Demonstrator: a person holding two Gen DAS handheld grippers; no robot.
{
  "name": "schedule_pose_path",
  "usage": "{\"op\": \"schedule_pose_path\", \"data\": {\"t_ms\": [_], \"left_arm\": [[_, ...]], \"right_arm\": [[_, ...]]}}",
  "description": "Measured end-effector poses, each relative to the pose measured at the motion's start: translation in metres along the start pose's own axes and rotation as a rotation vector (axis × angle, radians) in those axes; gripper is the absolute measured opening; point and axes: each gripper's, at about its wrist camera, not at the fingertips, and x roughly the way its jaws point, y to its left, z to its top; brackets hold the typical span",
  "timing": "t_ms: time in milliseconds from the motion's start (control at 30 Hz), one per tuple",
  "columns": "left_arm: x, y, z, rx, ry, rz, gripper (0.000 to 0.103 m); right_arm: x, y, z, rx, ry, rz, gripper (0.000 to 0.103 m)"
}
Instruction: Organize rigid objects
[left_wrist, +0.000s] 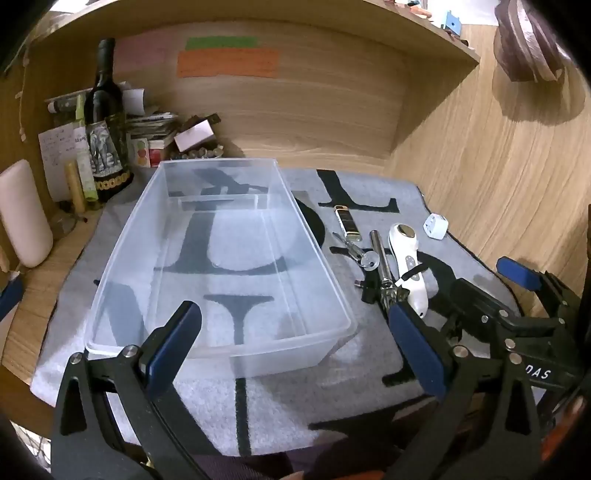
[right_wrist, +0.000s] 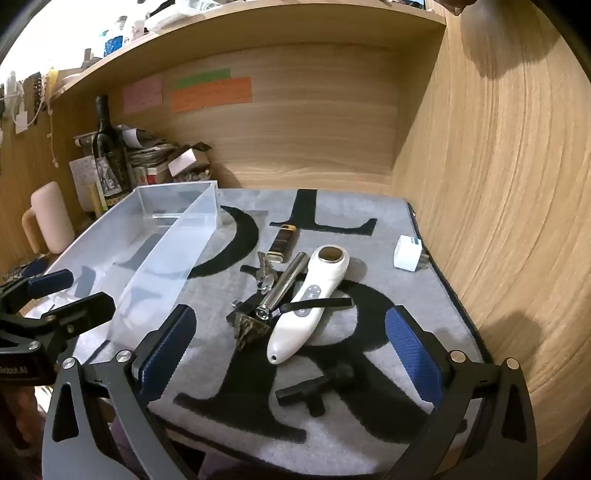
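Observation:
A clear plastic bin (left_wrist: 221, 336) stands empty on a grey mat; it also shows in the right wrist view (right_wrist: 173, 243). To its right lie a white handheld device (right_wrist: 310, 299), a metal cylinder with a brush end (right_wrist: 284, 282), keys (right_wrist: 264, 273), a dark lighter (right_wrist: 282, 240), a white plug adapter (right_wrist: 406, 253) and a black T-shaped piece (right_wrist: 314, 387). My left gripper (left_wrist: 295, 343) is open over the bin's near edge. My right gripper (right_wrist: 291, 354) is open and empty, just short of the white device (left_wrist: 408, 266).
A wine bottle (left_wrist: 105, 125), a pink mug (left_wrist: 24, 214), papers and boxes crowd the back left corner. A wooden wall (right_wrist: 498, 221) rises at the right and a shelf (right_wrist: 258, 33) hangs above. The mat (right_wrist: 258, 435) ends at the near edge.

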Motion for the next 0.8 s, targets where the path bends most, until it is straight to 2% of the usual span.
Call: {"op": "schedule_pose_path", "data": {"t_ms": [133,800], "left_arm": [[-0.0029,-0.0007,0.0021,0.024,-0.025,0.010,0.103],[0.0001,-0.0028,0.0007,0.025,-0.019,-0.004,0.103]], "right_arm": [[0.0012,-0.0004,0.0006,0.001,0.003,-0.003,0.102],[0.0063,0.0046,0.0011,0.005,0.013,0.005,0.102]]}}
